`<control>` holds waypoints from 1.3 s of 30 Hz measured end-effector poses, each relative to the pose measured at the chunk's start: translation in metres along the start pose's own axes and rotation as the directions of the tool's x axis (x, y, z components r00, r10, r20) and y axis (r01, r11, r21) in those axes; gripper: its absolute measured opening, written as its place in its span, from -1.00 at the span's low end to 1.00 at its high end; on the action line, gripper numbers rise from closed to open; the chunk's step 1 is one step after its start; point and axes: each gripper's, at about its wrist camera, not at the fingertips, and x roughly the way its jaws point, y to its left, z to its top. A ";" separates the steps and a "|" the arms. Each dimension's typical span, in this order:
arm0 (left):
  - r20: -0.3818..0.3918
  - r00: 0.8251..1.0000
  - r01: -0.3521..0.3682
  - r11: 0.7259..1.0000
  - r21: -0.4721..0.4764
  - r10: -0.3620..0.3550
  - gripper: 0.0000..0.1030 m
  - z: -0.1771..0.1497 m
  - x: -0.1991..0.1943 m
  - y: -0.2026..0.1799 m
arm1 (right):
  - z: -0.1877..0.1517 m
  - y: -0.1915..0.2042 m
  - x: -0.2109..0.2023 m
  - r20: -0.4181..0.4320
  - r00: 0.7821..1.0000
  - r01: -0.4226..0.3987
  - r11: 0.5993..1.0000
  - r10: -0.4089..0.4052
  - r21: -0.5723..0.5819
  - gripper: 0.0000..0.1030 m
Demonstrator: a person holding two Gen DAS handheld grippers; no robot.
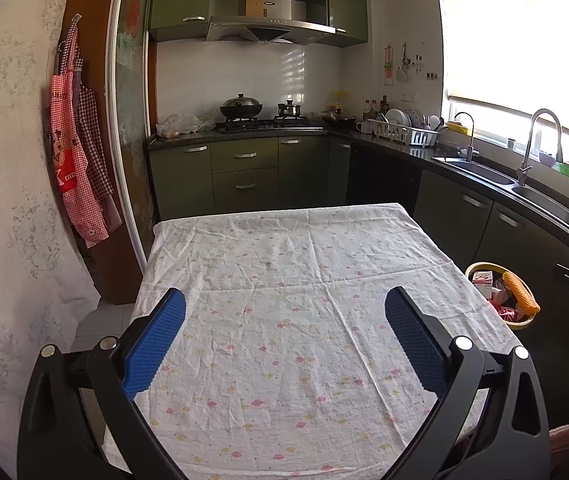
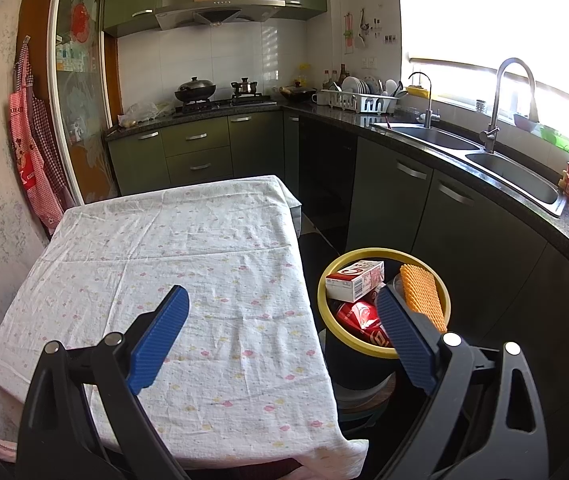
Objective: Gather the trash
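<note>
Left gripper point(image 1: 284, 312): blue-padded fingers spread wide apart, holding nothing, above the white cloth-covered table point(image 1: 284, 280).
Right gripper point(image 2: 282, 308): fingers likewise apart and empty, over the table's right edge, one finger in front of the bin.
Bin: a yellow-rimmed round dark trash bin point(image 2: 326, 270) stands on the floor just beside the table's right edge.
Bin contents: a white-and-red cardboard carton point(image 2: 354, 280), a crumpled red wrapper point(image 2: 358, 314) and an orange ridged wafer-like piece point(image 2: 420, 294) leaning on the rim.
Trash location: all visible trash is in the bin; none shows on the table.
Handling: the carton looks light and crushable, best taken across its flat sides; the wrapper soft and slippery; the wafer piece probably brittle.
</note>
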 end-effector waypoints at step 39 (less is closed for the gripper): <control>-0.186 0.982 0.016 1.000 -0.010 -0.018 0.91 0.004 0.100 0.013 | 0.016 0.015 0.057 -0.079 0.993 -0.088 0.995 0.084 -0.050 0.82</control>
